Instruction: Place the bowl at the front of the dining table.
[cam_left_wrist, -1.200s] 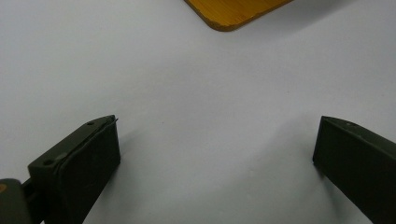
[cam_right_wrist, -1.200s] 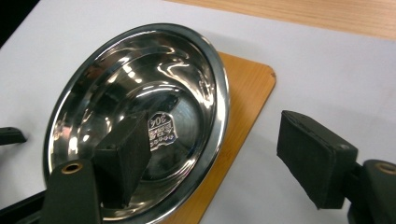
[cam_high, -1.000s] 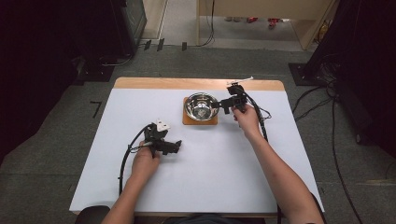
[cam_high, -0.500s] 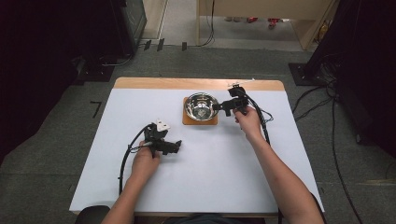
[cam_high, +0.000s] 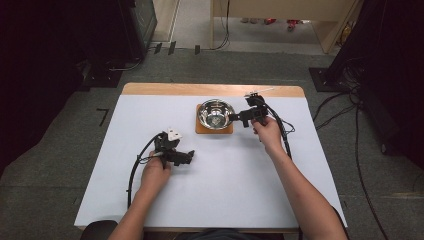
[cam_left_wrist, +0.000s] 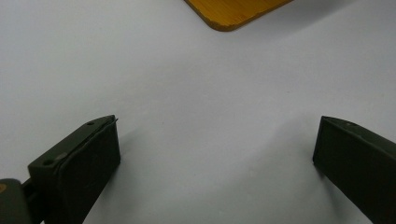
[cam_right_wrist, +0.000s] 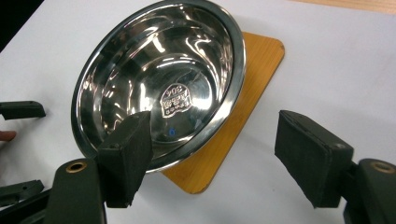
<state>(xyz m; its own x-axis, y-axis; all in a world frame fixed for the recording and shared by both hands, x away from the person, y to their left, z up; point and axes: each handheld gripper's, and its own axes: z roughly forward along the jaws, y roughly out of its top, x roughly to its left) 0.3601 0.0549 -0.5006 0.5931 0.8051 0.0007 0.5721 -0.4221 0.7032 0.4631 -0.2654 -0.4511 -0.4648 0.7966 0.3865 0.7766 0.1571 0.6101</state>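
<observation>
A shiny steel bowl (cam_high: 215, 114) (cam_right_wrist: 159, 84) stands on a small wooden board (cam_high: 214, 130) (cam_right_wrist: 243, 107) at the table's far middle. My right gripper (cam_high: 235, 118) (cam_right_wrist: 217, 140) is open just right of the bowl. One of its jaws reaches over the bowl's near rim and the other hangs beside the board over the white table; nothing is gripped. My left gripper (cam_high: 189, 158) (cam_left_wrist: 217, 144) rests open on the white tabletop at left of centre, pointing right, with nothing between its jaws. A corner of the board (cam_left_wrist: 233, 11) lies ahead of it.
The white table (cam_high: 225, 185) has a wooden strip (cam_high: 165, 89) along its far edge. Black cables (cam_high: 132, 175) trail from both grippers. Dark equipment and floor cables surround the table. In the right gripper view the left gripper's jaws (cam_right_wrist: 21, 109) stand beyond the bowl.
</observation>
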